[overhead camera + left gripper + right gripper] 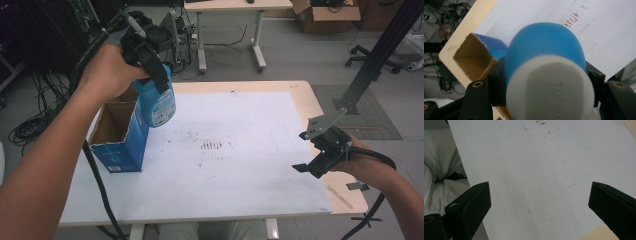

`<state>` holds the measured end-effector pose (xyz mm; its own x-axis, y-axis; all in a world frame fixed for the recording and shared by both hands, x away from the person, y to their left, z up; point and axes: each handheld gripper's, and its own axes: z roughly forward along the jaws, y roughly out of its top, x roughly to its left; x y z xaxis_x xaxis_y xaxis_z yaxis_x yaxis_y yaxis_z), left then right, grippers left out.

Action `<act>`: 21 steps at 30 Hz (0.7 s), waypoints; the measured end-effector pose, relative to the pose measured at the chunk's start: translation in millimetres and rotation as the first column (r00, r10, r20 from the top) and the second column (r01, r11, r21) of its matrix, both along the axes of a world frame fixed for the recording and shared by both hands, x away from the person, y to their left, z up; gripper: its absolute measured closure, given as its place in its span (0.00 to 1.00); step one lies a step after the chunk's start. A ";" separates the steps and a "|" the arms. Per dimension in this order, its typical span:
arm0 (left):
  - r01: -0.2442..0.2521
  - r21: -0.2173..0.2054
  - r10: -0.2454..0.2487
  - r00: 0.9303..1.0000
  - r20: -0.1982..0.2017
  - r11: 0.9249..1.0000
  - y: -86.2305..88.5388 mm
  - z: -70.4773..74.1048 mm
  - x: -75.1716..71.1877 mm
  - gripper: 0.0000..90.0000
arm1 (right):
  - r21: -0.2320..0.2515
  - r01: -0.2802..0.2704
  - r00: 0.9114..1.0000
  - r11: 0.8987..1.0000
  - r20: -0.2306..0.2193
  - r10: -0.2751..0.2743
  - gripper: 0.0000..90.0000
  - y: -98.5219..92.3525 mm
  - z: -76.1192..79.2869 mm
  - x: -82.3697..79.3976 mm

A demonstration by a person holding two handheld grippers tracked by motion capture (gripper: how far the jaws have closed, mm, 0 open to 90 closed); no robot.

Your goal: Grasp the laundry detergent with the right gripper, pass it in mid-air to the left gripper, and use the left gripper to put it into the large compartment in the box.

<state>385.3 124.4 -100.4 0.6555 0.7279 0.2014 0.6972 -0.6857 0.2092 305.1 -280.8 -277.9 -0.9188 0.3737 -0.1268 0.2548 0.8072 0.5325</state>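
Observation:
A blue bottle with a white cap end hangs in the air just right of an open blue cardboard box. My left gripper is shut on the bottle's upper part, its black pads pressing both sides. The box's brown inside sits just left of the bottle. My right gripper hovers above the right edge of the white sheet, jaws wide apart with nothing between its fingers.
The white sheet covers most of a wooden table and bears brown stains at its middle. Cables lie on the floor at left. A second desk and a black stand are beyond the table.

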 end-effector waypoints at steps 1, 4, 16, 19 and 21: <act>-0.032 -0.003 0.032 0.999 0.006 0.999 4.1 4.5 0.9 0.42 | -0.005 0.001 1.000 1.000 -0.002 -0.001 0.04 -1.6 -0.7 -0.5; -0.062 -0.007 0.062 0.998 0.010 0.998 8.3 8.8 1.3 0.42 | -0.007 0.001 1.000 1.000 -0.001 -0.001 0.04 -2.7 -0.8 -0.6; -0.252 -0.040 0.253 0.967 0.040 0.967 39.7 25.4 2.8 0.42 | -0.007 -0.001 1.000 1.000 0.006 0.001 0.04 -3.5 1.1 2.5; -0.320 -0.055 0.322 0.946 0.040 0.946 52.7 28.2 3.6 0.42 | -0.008 -0.002 1.000 1.000 0.005 0.002 0.04 -2.5 0.9 4.4; -0.332 -0.056 0.334 0.942 0.039 0.942 55.8 28.6 3.7 0.42 | -0.009 -0.003 1.000 1.000 0.005 0.003 0.04 -2.2 0.9 4.6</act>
<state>389.0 180.2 -71.8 0.3643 0.9126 0.1855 0.8727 -0.4041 0.2741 309.7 -283.1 -277.0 -0.9192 0.3699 -0.1350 0.2497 0.8127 0.5264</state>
